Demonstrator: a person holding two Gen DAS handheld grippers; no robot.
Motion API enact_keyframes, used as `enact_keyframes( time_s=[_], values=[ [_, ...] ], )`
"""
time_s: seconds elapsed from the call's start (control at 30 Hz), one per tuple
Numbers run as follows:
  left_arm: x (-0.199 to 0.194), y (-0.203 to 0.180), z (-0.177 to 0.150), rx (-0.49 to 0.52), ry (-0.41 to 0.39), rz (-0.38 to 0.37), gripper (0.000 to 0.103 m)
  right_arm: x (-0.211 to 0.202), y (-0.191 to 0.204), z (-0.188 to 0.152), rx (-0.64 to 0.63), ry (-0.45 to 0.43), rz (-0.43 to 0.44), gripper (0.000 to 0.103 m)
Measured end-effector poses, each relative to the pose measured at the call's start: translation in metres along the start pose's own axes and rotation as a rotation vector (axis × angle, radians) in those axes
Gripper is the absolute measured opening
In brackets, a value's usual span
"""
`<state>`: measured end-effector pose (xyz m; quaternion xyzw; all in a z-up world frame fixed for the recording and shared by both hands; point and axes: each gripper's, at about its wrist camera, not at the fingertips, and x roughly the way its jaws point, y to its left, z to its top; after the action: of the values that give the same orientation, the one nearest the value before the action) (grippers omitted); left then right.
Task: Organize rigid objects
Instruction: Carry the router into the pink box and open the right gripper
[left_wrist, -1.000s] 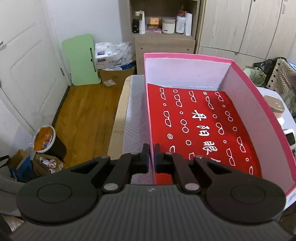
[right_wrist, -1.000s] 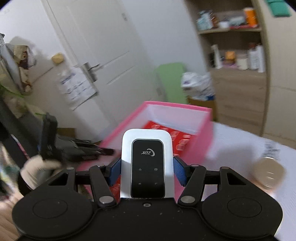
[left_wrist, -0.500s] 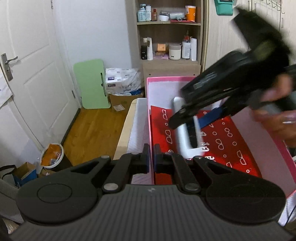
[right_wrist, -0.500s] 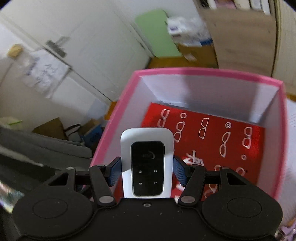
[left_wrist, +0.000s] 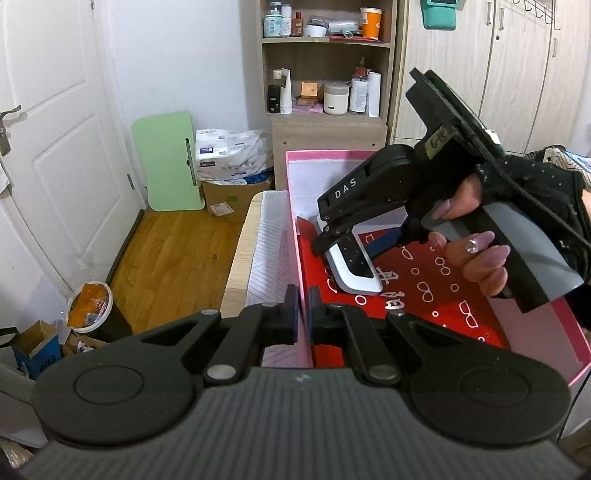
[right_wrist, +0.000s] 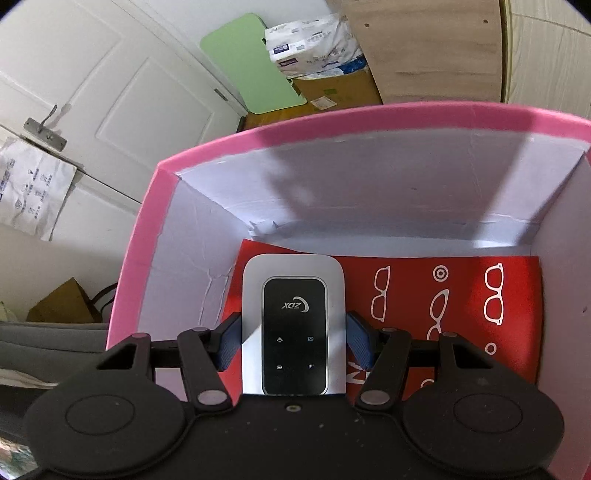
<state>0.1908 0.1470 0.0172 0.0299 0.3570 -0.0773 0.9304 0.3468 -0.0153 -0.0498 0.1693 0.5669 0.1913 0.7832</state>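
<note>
One glossy rounded router (right_wrist: 293, 328) inside pink box (right_wrist: 369, 122)

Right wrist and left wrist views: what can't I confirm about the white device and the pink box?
- White device: underside contact with the red liner hidden by its own body.
- Its near end: cut off by the right gripper.
- Pink box near corner: hidden behind the left gripper.
</note>
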Motion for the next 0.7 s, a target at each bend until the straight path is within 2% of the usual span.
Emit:
enact_keyframes(
  time_s=[0.17, 0.37, 0.53, 0.7],
  values=[
    [0.001, 0.001, 0.002, 0.013, 0.024, -0.005, 0.005, -0.019, 0.006, 0.002, -0.024, 0.006, 0.017, 0.076],
    [0.003, -0.002, 0.0, 0.038, 0.038, 0.005, 0.005, -0.078, 0.003, -0.005, -0.104, -0.073, 0.051, 0.076],
    [0.001, -0.005, -0.002, 0.059, 0.05, 0.008, 0.005, -0.137, -0.004, -0.029, -0.213, -0.129, 0.089, 0.076],
    [0.002, -0.001, 0.002, 0.057, 0.077, -0.012, 0.006, -0.187, -0.019, -0.056, -0.369, -0.15, 0.049, 0.076]
  ],
)
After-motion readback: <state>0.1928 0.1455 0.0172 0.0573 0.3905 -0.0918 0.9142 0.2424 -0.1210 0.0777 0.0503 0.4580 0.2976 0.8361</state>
